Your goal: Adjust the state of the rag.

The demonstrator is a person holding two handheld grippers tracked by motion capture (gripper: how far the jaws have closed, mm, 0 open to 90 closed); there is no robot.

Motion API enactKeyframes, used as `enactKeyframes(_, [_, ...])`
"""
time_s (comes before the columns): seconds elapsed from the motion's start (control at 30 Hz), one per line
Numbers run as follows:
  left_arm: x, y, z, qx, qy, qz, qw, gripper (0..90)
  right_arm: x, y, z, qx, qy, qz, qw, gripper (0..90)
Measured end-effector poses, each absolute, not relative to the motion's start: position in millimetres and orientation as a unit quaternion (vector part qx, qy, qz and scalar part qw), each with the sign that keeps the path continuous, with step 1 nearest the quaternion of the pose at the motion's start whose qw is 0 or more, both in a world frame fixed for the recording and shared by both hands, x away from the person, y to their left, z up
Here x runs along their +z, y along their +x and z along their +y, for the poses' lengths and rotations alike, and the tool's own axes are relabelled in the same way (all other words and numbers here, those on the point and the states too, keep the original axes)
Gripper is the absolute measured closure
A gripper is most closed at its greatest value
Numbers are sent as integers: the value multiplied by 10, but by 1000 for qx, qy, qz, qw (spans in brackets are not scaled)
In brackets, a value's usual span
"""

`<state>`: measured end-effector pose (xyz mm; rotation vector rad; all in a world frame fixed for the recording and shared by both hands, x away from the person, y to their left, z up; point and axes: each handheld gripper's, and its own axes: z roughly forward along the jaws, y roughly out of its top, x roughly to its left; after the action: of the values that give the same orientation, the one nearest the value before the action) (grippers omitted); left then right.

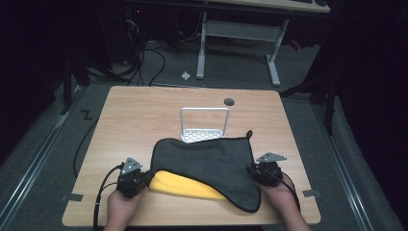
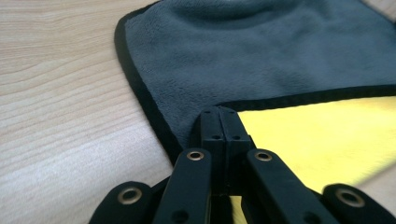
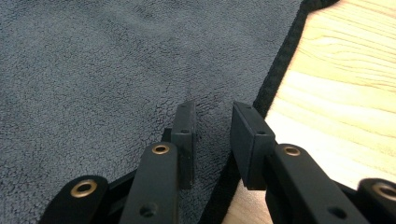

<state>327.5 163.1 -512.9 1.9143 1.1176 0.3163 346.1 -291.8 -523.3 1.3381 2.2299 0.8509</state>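
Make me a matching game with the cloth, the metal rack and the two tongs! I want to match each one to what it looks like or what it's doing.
Things:
1. cloth
2. metal rack
3. left tongs
4. right tongs

Descriptions:
A. jaws apart, over the grey edge
B. grey on top, yellow underneath
C. jaws pressed together at a corner
D. stands upright behind the cloth

Pairs: 1-B, 2-D, 3-C, 4-A

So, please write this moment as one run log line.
left gripper: shut on grey cloth corner | right gripper: open over cloth edge | yellow cloth underneath
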Motion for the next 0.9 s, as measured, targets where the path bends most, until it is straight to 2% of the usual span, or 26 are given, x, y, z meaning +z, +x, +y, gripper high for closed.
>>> enactKeyframes(0.1, [-5110, 3264, 1658, 120, 768, 456, 433, 896, -5233, 3463, -2919, 305, 478, 799, 201, 720])
enactKeyframes(0.2, [-5194, 3395, 1613, 85, 765, 483, 418, 669, -5234, 3475, -2918, 305, 478, 799, 201, 721])
enactKeyframes(0.23, [-5224, 3418, 1601, 83, 762, 493, 412, 621, -5234, 3479, -2918, 305, 478, 799, 201, 720])
enactKeyframes(0.27, [-5250, 3421, 1595, 79, 761, 496, 411, 630, -5234, 3478, -2917, 305, 478, 799, 202, 720])
enactKeyframes(0.37, [-5276, 3358, 1580, 90, 768, 485, 408, 826, -5235, 3474, -2920, 305, 476, 799, 203, 720])
enactKeyframes(0.4, [-5265, 3335, 1590, 95, 769, 481, 410, 854, -5235, 3475, -2919, 306, 478, 798, 201, 720])
enactKeyframes(0.57, [-5145, 3188, 1660, 101, 765, 468, 430, 873, -5235, 3479, -2919, 305, 477, 799, 202, 721])
enactKeyframes(0.7, [-5086, 2999, 1734, 84, 765, 457, 446, 874, -5235, 3480, -2920, 306, 477, 799, 201, 721])
enactKeyframes(0.9, [-5209, 2649, 1872, 73, 773, 457, 434, 845, -5236, 3480, -2917, 305, 479, 798, 202, 721])
